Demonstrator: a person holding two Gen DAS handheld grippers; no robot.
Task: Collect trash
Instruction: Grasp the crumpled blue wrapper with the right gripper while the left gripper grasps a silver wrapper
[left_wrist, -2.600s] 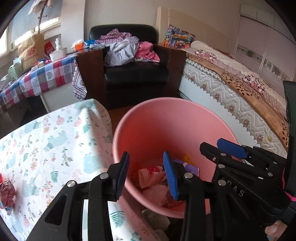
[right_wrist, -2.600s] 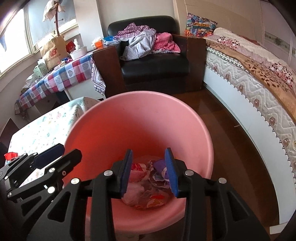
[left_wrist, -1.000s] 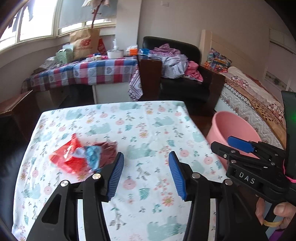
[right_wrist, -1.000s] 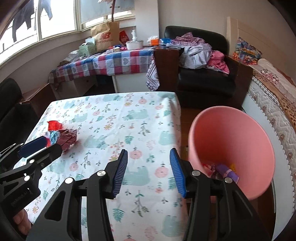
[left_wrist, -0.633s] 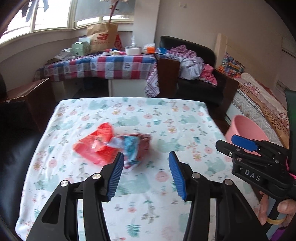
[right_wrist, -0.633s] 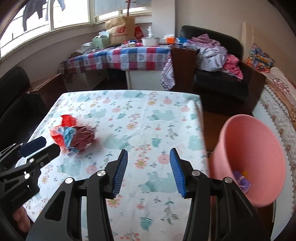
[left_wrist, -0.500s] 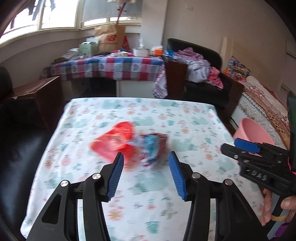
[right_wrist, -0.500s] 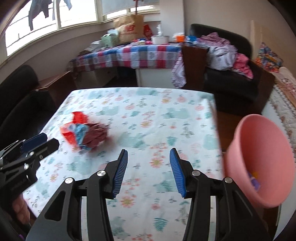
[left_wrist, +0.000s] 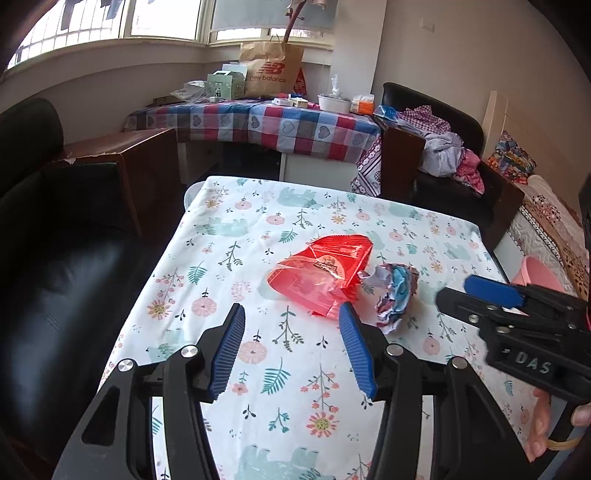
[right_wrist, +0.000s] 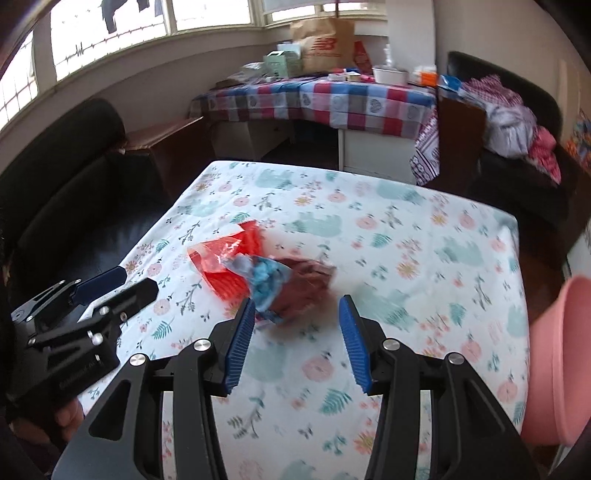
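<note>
A red plastic wrapper (left_wrist: 322, 272) lies on the floral tablecloth (left_wrist: 258, 369), with a crumpled blue, white and dark red wrapper (left_wrist: 393, 291) touching its right side. Both also show in the right wrist view, the red wrapper (right_wrist: 225, 264) and the crumpled wrapper (right_wrist: 291, 288). My left gripper (left_wrist: 291, 317) is open and empty, just short of the red wrapper. My right gripper (right_wrist: 297, 314) is open and empty, just short of the crumpled wrapper. The pink bin (right_wrist: 561, 358) stands off the table's right edge, and its rim shows in the left wrist view (left_wrist: 535, 273).
A black sofa (left_wrist: 55, 240) runs along the table's left side. A checked-cloth table (left_wrist: 266, 125) with a paper bag and boxes stands behind. A black armchair (left_wrist: 443, 162) piled with clothes and a bed (left_wrist: 554, 221) are at the right.
Both grippers have swung left from over the pink bin to the table and now close in on the wrappers. Both stay open and empty.
</note>
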